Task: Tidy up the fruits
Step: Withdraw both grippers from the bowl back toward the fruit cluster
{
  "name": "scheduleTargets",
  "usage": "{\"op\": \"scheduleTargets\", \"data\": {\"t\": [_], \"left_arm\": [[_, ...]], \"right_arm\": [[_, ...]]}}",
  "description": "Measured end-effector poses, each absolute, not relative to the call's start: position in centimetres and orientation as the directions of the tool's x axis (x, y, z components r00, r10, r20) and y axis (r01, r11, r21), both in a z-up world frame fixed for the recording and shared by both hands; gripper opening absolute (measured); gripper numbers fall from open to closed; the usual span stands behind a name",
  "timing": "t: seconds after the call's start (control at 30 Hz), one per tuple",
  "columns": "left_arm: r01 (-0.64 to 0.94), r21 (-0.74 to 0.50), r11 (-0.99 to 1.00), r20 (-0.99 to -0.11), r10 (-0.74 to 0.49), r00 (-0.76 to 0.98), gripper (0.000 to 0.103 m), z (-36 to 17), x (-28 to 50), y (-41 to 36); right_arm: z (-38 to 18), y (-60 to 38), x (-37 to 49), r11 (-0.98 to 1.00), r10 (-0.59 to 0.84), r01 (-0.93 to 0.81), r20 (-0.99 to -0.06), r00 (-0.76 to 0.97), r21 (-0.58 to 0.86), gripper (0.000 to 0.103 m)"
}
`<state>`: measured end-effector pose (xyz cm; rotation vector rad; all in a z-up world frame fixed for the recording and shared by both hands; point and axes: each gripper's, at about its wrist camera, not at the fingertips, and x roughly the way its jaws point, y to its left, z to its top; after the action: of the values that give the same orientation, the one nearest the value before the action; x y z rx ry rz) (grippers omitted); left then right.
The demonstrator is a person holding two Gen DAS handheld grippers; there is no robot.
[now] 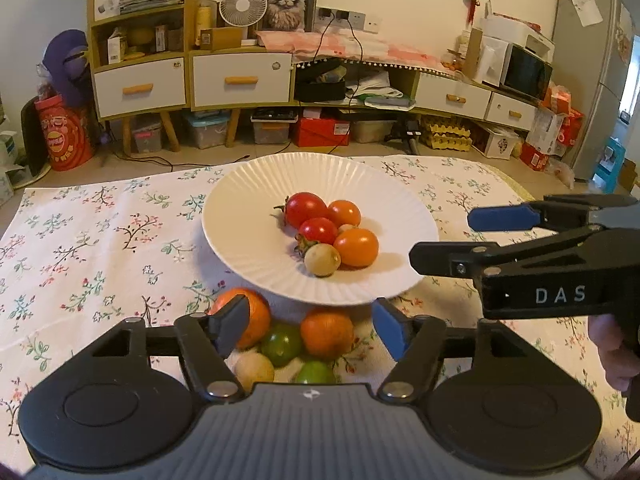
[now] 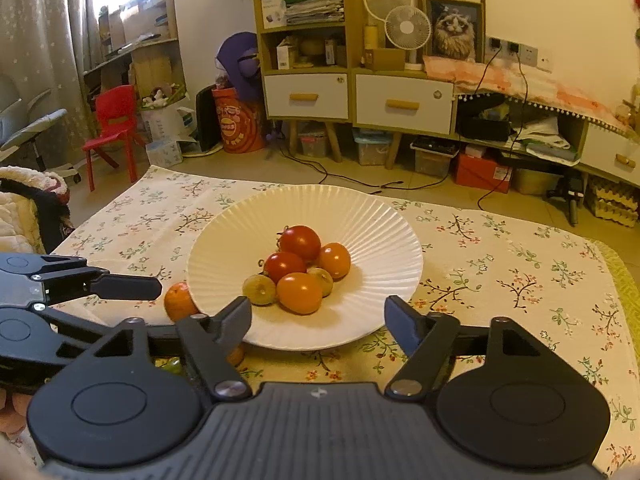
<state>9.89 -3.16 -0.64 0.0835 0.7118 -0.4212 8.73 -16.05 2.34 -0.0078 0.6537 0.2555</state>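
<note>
Left gripper (image 1: pixel 308 330) hangs with jaws wide, nothing between the pads, over a loose cluster on the floral tablecloth (image 1: pixel 100 240) by its near edge: a dimpled orange (image 1: pixel 256 316) partly behind the left finger, a glossy green fruit (image 1: pixel 282 344), a second orange (image 1: pixel 326 332), a pale round one (image 1: pixel 254 368). Beyond sits the ribbed white plate (image 1: pixel 248 184), piled with smooth red tomatoes (image 1: pixel 306 208) and orange ones (image 1: pixel 356 246). Right gripper (image 2: pixel 318 320), also spread wide and empty, hovers at the plate's near rim.
</note>
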Motion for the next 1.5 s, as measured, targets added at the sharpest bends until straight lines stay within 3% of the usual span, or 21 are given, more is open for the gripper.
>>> {"op": "scheduleTargets", "data": {"t": [0.13, 0.43, 0.83, 1.5], "left_arm": [[0.412, -0.067, 0.909, -0.648, -0.354, 0.674, 0.077, -0.7, 9.2, -3.2], [0.435, -0.061, 0.899, -0.645, -0.368, 0.67, 0.084, -0.8, 7.6, -3.0], [0.417, -0.113, 0.902, -0.667, -0.38, 0.641, 0.089, -1.7, 5.7, -1.3], [0.356, -0.051, 0.933, -0.705, -0.286, 0.649, 0.094, -4.0, 3.8, 2.3]], "right_arm": [[2.5, -15.8, 8.2, 0.966, 0.237, -0.248, -0.603, 0.762, 0.066, 0.076], [2.8, -14.8, 6.6, 0.95, 0.289, -0.3, -0.618, 0.731, 0.088, 0.081], [2.9, -13.4, 5.0, 0.929, 0.335, -0.358, -0.624, 0.706, 0.094, 0.084], [1.1, -12.5, 4.7, 0.936, 0.304, -0.344, -0.667, 0.68, 0.076, 0.091]]}}
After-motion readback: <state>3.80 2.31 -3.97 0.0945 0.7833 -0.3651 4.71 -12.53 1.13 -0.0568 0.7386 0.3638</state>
